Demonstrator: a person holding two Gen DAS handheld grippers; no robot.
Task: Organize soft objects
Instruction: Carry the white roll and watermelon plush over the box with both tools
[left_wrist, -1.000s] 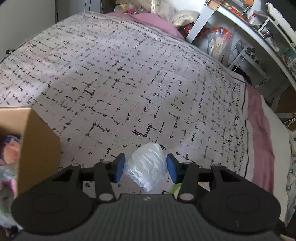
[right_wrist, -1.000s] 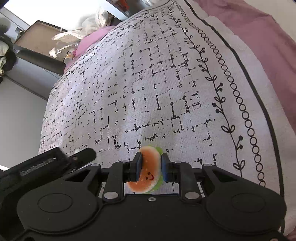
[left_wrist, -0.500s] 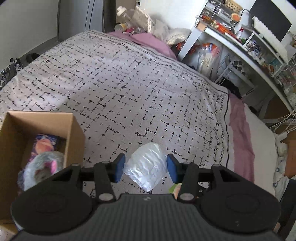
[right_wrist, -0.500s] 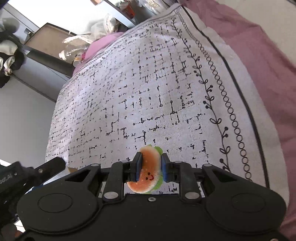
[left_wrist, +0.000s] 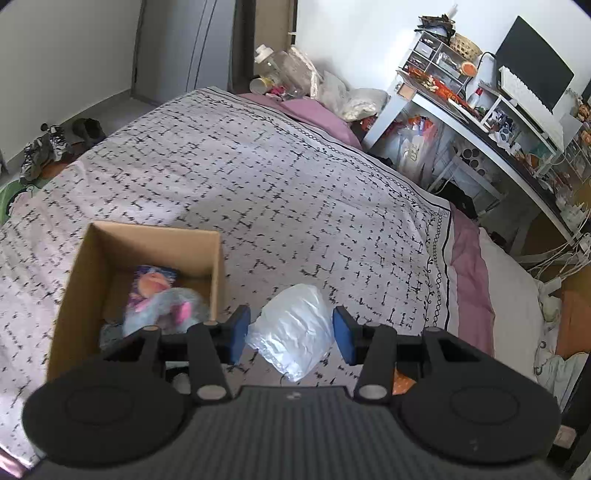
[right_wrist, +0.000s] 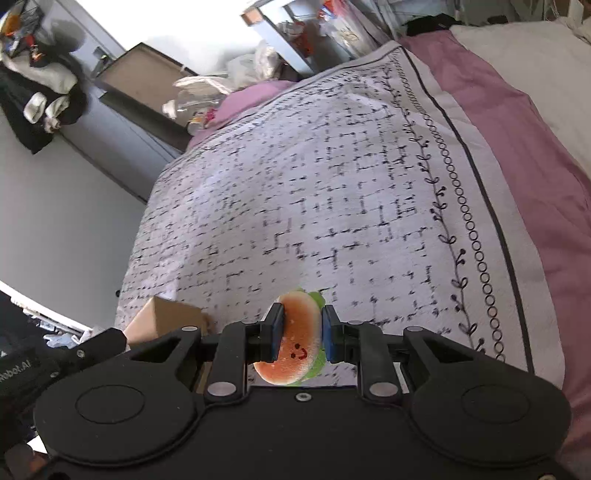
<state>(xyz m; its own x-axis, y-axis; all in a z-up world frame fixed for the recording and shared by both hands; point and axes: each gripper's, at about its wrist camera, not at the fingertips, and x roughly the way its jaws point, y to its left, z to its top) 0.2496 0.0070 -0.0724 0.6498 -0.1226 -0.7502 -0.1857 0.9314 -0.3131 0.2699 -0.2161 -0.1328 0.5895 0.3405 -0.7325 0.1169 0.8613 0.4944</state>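
Note:
My left gripper (left_wrist: 291, 332) hangs above the patterned bedspread (left_wrist: 295, 192), shut on a soft item in a crinkled clear plastic bag (left_wrist: 291, 328) that sits between the blue pads. Just to its left, an open cardboard box (left_wrist: 147, 236) stands on the bed with plush toys (left_wrist: 162, 299) inside. My right gripper (right_wrist: 302, 332) is shut on a watermelon-slice plush (right_wrist: 295, 339) with a smiling face and a green rind. It is held above the bedspread (right_wrist: 332, 206). A corner of the box (right_wrist: 166, 317) shows at the lower left of the right wrist view.
A pink sheet (left_wrist: 472, 273) borders the bedspread on the right. A cluttered white desk (left_wrist: 480, 110) with shelves and a monitor stands beyond the bed. Bags and bottles (left_wrist: 291, 74) pile at the bed's far end. Shoes (left_wrist: 44, 151) lie on the floor at left.
Both grippers have risen away from the bed with their items still held. The cardboard box has come fully into the left wrist view, and its corner now shows in the right wrist view.

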